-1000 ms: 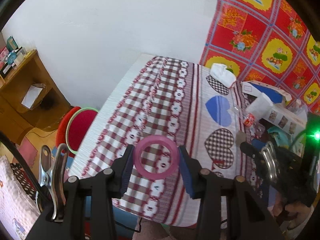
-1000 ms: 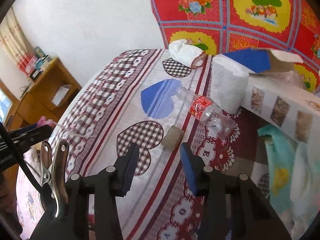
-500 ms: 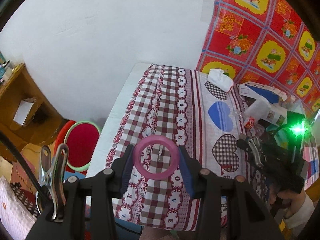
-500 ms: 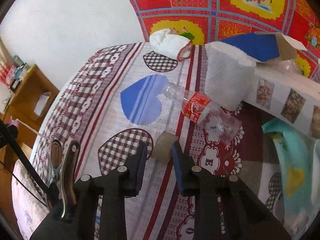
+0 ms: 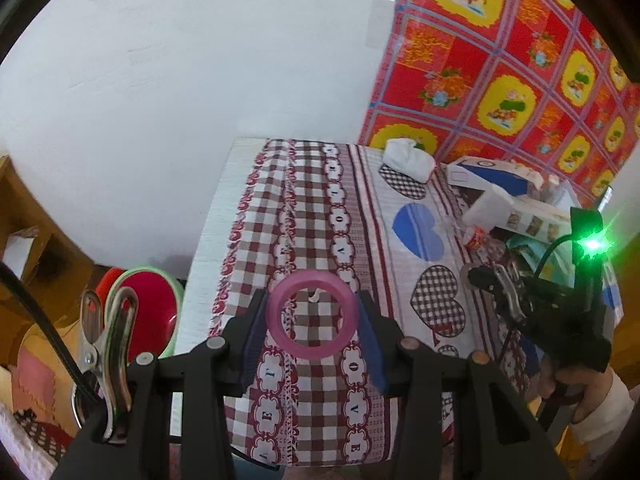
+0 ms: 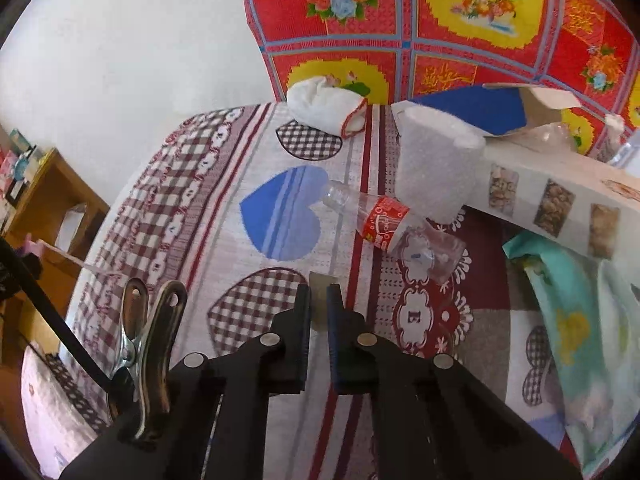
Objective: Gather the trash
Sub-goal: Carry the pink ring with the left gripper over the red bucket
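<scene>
The right claw (image 6: pixel 318 300) is closing on a small tan scrap (image 6: pixel 320 286), seemingly light and flimsy, lying on the bed (image 6: pixel 280 160) near an empty bottle (image 6: pixel 386 222); the left claw (image 5: pixel 312 316) grips a pink ring (image 5: pixel 312 314).

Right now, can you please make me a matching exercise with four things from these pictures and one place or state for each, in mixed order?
Things:
1. pink ring
2. plastic bottle
3. small tan piece
4. white cloth

Places or states:
A. lying on its side near the blue heart
B. between the closing right gripper jaws
C. at the far edge, by the red wall cloth
D. held in the left gripper

Pairs: 1-D, 2-A, 3-B, 4-C
</scene>
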`<state>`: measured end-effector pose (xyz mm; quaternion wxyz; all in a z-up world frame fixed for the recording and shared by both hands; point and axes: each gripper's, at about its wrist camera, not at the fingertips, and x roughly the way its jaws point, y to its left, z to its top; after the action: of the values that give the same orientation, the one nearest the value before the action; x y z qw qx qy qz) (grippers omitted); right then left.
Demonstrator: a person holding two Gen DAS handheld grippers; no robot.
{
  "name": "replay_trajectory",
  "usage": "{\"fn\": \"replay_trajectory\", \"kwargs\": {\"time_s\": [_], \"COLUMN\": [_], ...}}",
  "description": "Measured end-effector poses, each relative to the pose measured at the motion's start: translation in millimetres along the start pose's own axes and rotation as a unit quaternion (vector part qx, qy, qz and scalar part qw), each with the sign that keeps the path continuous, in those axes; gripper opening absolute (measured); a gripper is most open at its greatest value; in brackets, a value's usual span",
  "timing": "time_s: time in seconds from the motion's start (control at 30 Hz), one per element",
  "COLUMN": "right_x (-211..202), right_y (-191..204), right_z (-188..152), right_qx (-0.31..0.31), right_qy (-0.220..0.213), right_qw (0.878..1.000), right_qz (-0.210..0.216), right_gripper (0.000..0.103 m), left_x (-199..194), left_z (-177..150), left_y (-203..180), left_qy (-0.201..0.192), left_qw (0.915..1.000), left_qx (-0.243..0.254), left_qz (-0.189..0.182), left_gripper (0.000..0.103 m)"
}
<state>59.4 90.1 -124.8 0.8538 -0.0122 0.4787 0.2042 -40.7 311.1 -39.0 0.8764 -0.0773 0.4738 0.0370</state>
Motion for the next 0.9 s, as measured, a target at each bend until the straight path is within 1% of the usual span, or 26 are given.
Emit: {"fn": "replay_trajectory", "kwargs": {"time_s": [0.17,0.27,0.43,0.67,0.83,0.9], "right_x": [-14.5,-27.3,-43.5,-60.0,-67.8,-67.6], "right_y": [9.3,14.0,21.9,42.5,64.2,71.3], "right_z": [-4.9,-9.0,-16.2,-19.8,-15.4,-13.0], "right_qx": [0.011,0.016,0.02,-0.001,-0.038,-0.057], "right_qy": [-0.017,-0.035,-0.041,-0.04,-0.04,-0.037], "right_qw": [1.0,0.999,0.999,0.998,0.995,0.994], "right_qz": [-0.001,0.003,0.017,0.048,0.081,0.086], "right_gripper": [0.008,0.008,0.008,0.008,0.008,0.008], "left_x": [4.5,-0.9,-13.3,-34.7,-46.6,-49.6], "left_z": [-5.6,-6.1,-6.2,-6.8,-10.1,-12.3], "left_y": [7.1,11.5,20.9,36.7,55.8,62.8], "left_qy": [0.011,0.006,-0.007,-0.024,-0.026,-0.026], "left_qw": [0.9998,0.9998,0.9999,0.9993,0.9972,0.996], "left_qx": [0.012,0.018,0.014,-0.003,-0.039,-0.049], "left_qz": [-0.013,-0.007,0.0,0.029,0.058,0.07], "left_gripper": [0.046,0.046,0.046,0.046,0.046,0.046]}}
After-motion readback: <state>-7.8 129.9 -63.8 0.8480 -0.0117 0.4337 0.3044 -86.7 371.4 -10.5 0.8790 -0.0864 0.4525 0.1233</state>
